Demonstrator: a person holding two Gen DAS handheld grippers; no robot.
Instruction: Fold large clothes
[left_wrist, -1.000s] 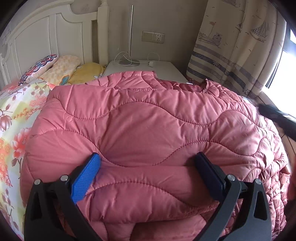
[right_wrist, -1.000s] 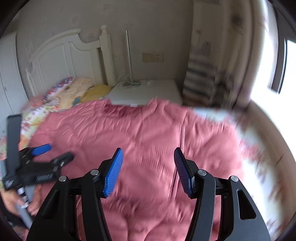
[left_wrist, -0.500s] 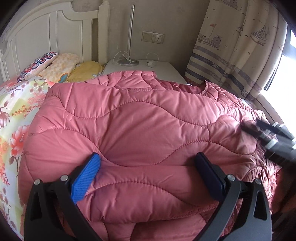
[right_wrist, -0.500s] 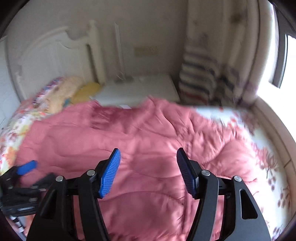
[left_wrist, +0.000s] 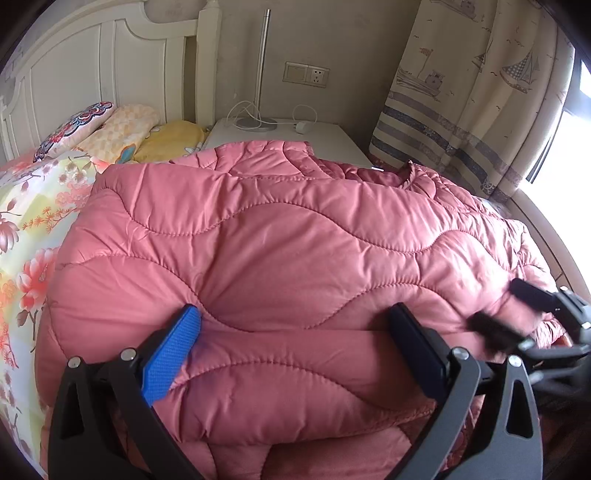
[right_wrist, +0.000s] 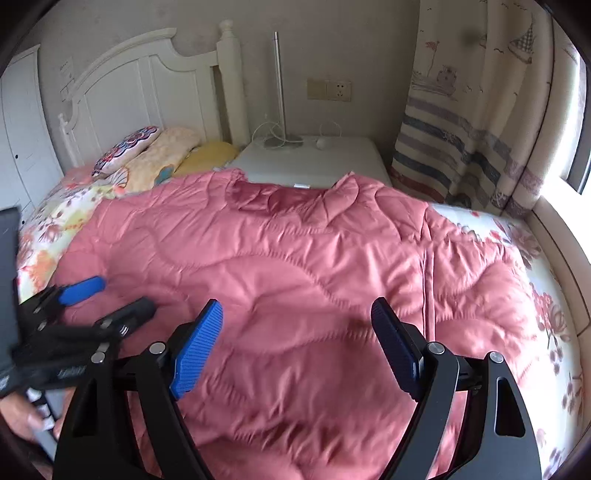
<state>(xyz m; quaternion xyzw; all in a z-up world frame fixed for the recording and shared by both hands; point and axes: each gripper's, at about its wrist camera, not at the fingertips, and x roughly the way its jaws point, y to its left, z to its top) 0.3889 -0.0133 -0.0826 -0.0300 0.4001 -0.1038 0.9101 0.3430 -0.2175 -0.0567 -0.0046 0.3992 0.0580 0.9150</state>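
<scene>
We pin the folded hem of the pink quilted coat on the bed between our left tool's wide-spread pads to anchor it while our right tool, which has just been opening, hovers empty above it.

Free room: bare floral bedsheet along the right edge, and a strip at far left beside the pillows.

Obstacles: pink quilted coat covers most of the bed, bulging up at the near side. Headboard closes the far left. Nightstand with lamp pole and cables at far centre. Curtain and padded wall hem in the right.
</scene>
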